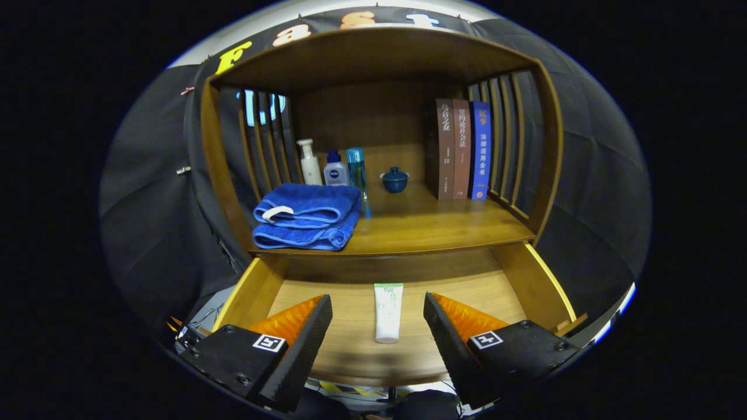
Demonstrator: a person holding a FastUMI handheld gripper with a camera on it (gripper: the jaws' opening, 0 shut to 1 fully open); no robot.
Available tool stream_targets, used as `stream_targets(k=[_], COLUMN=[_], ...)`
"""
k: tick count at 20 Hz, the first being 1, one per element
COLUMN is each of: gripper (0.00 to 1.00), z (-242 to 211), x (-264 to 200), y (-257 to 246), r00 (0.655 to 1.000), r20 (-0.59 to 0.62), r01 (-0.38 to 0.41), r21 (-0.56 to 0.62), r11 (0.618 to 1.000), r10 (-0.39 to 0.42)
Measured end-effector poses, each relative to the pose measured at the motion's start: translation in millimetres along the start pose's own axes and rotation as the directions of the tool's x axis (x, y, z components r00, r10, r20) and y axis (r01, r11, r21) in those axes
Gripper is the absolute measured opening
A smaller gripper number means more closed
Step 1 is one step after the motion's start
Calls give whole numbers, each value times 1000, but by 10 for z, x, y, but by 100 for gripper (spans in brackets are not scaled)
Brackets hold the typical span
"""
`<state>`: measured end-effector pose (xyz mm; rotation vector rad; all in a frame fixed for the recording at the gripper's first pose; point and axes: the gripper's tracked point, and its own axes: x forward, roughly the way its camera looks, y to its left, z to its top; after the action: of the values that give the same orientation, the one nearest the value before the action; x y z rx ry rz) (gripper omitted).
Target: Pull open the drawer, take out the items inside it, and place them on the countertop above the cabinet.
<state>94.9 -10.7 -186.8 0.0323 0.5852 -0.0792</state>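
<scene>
The wooden drawer (525, 291) stands pulled out under the cabinet's countertop (432, 230). A white tube with a green label (387, 312) lies flat on the drawer's floor, its cap end toward me. My gripper (378, 303) hovers open above the drawer, one finger on each side of the tube, neither touching it. The tube lies between the fingertips and a little below them.
On the countertop a folded blue towel (308, 216) lies at the left front. Behind it stand three bottles (334, 166), then a small blue lidded cup (395, 179) and three upright books (464, 149) at the right. Slatted side walls and a top board enclose the shelf.
</scene>
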Motion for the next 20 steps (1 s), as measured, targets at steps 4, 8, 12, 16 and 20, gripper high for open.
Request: stream_targets(k=[4,8,12,16,20], gripper=[99,99,99,100,91], z=[-250,-572,-980,-1167,-1320], x=[524,860,998,1037,1014], y=[-36,-123,-178,-228,-281], r00=[981,922,824,782,721], r20=[-193,-383,-558,-613,-682], r01=[10,57,75,100,118], r21=[4,-34,-64,-58,-49], r11=[1000,998,995,993,992], r10=[-9,-66,-98,-114,-119])
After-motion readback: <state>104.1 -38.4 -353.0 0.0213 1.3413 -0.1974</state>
